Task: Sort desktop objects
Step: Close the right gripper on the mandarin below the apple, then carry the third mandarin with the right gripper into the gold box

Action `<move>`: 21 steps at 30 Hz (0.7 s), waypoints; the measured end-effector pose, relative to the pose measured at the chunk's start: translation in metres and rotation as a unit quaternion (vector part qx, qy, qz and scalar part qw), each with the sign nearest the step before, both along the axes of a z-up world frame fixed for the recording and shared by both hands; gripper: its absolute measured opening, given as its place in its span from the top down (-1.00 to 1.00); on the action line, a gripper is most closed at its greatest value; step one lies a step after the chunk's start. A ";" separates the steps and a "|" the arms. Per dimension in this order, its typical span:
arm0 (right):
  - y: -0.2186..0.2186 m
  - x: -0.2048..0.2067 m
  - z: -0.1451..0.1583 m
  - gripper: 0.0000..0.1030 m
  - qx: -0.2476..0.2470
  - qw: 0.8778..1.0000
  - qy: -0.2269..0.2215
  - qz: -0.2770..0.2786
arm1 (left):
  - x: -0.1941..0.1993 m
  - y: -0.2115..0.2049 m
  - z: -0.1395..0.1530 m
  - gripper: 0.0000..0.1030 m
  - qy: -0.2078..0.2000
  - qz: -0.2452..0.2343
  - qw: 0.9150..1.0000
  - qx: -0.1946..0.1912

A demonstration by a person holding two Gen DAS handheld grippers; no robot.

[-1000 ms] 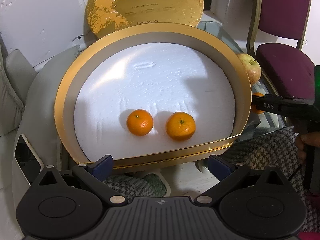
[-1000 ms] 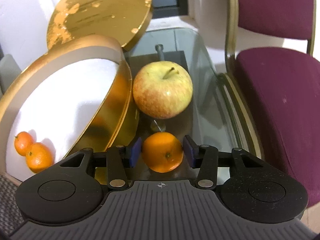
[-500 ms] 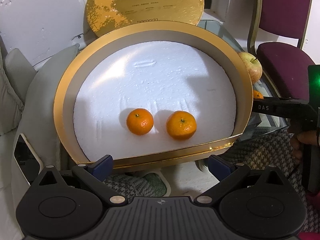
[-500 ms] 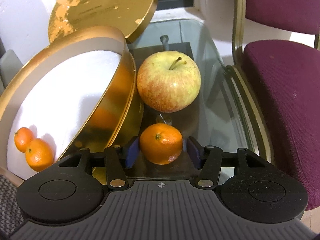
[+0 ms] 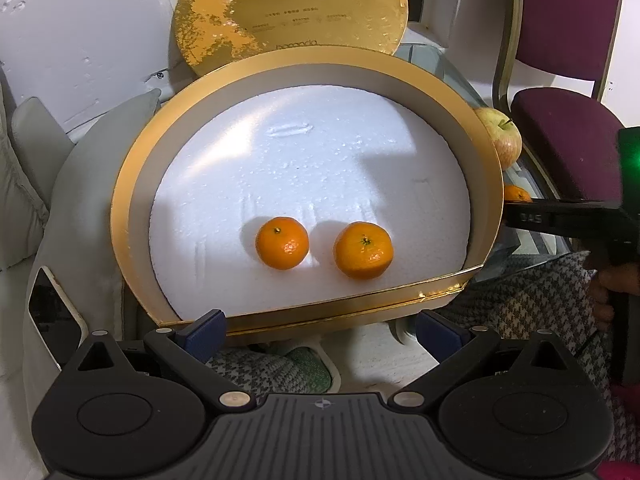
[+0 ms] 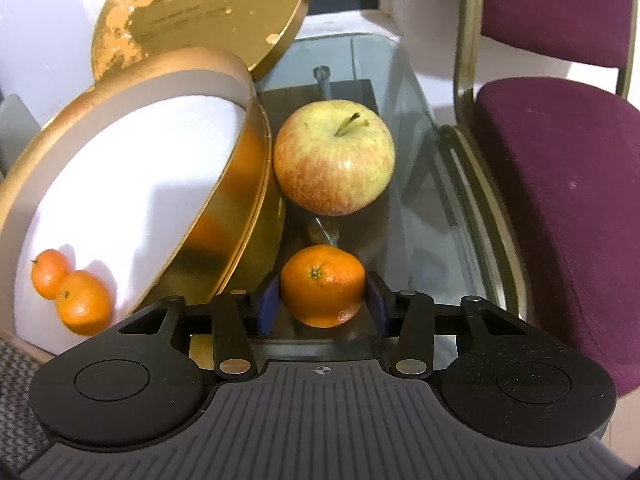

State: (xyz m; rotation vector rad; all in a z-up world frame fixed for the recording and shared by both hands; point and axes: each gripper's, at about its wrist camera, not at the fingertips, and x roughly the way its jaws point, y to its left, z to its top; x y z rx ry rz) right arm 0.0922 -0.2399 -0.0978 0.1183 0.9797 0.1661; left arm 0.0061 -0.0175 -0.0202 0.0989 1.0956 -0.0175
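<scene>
Underneath, glass tabletop (image 6: pixel 424 160) beside maroon chair (image 6: pixel 560 200); both grippers' fingers released, mandarin (image 6: pixel 322 291) ungripped.

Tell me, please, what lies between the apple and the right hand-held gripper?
In the right wrist view, one tangerine sits on the glass table between the apple and the right hand-held gripper, bracketed by its blue pads.

1. Round box (image 5: pixel 120 200): gold rim, white foam floor
2. Three mandarins (image 6: pixel 322 292): orange
3. Apple (image 6: pixel 334 158): yellow with red streaks
4. Chair seat (image 6: pixel 560 200): deep maroon
5. Cloth (image 5: pixel 532 304): grey-and-white houndstooth
6. Gripper pads (image 5: pixel 204 334): dark blue
</scene>
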 end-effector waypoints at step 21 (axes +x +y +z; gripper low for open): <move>0.085 -0.009 0.081 0.08 0.023 0.995 -0.068 0.076 | 0.000 0.082 -0.003 -0.97 -0.023 0.094 0.995 -0.016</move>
